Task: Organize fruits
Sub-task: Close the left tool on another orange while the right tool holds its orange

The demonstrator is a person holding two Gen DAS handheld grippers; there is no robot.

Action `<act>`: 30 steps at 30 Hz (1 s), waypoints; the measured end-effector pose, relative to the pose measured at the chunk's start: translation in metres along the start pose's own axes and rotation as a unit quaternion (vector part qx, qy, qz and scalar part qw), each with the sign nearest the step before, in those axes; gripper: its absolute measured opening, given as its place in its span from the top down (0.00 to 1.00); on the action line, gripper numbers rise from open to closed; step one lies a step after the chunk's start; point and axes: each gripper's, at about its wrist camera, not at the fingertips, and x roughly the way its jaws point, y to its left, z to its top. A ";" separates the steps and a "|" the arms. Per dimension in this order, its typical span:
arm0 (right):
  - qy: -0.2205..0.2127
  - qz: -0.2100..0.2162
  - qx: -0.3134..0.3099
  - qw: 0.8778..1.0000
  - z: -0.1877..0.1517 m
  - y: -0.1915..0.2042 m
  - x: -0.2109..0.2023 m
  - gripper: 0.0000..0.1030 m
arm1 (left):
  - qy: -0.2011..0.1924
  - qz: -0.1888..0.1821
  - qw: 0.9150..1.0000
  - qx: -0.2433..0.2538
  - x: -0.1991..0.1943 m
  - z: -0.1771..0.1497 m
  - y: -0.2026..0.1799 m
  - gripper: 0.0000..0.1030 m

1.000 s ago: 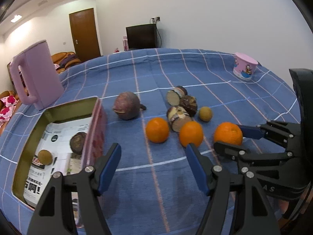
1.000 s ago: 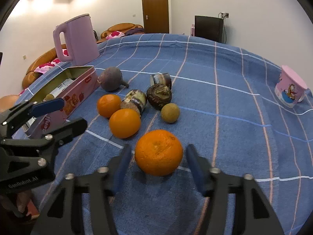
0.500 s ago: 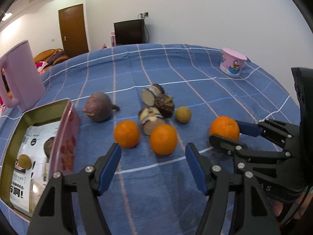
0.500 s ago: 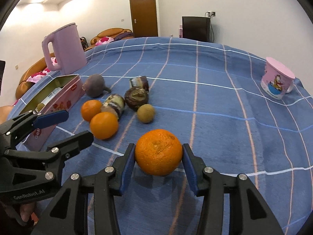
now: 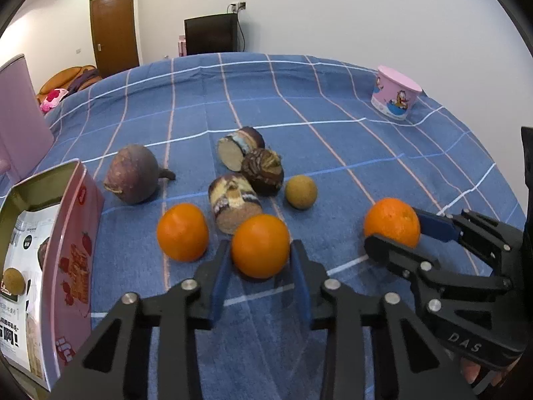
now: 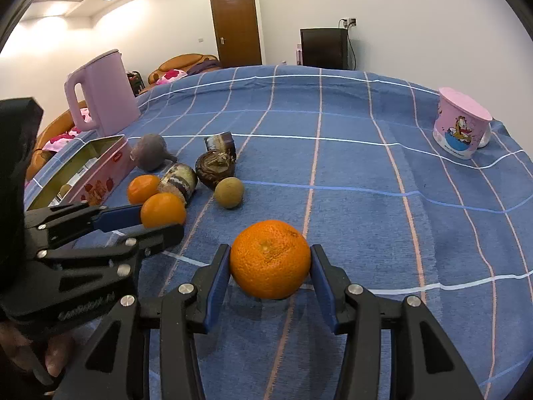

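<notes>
Left gripper [image 5: 261, 268]: jaws closing around the middle orange [image 5: 260, 246], which sits on the blue checked cloth [image 5: 333, 126]. Both blue pads lie against the fruit's sides. A second orange [image 5: 182, 232] rests just to its left, apart from the pads.

Right gripper [image 6: 270, 275]: narrowed onto the larger orange [image 6: 269, 259], a pad touching each flank. The fruit stands on the cloth, well apart from the main cluster.

Cluster behind the left gripper: three cut, brown-skinned root pieces [image 5: 233, 206] lying together, a small round tan fruit [image 5: 300, 191] just beside them, and a purple beet-like root [image 5: 131, 174] off to the left.

Open pink tin [image 5: 71, 233] at the left edge of the cloth: holds printed paper, one small tan fruit [image 5: 12, 280] and a dark item, partly hidden.

Pink kettle [image 6: 101, 93] stands beyond the tin. Pink cartoon cup [image 6: 461, 131] stands at the far right, well apart from everything.
</notes>
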 end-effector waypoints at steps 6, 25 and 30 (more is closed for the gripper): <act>-0.006 -0.002 -0.010 1.000 0.000 0.004 -0.002 0.52 | -0.014 0.004 1.000 0.008 -0.006 -0.003 -0.002 0.66; -0.068 0.004 -0.035 0.997 -0.004 0.015 -0.025 0.52 | -0.083 0.018 0.996 0.014 -0.029 -0.010 -0.003 0.66; -0.077 0.006 -0.035 0.996 -0.005 0.015 -0.027 0.52 | -0.094 0.021 0.995 0.011 -0.032 -0.011 -0.002 0.66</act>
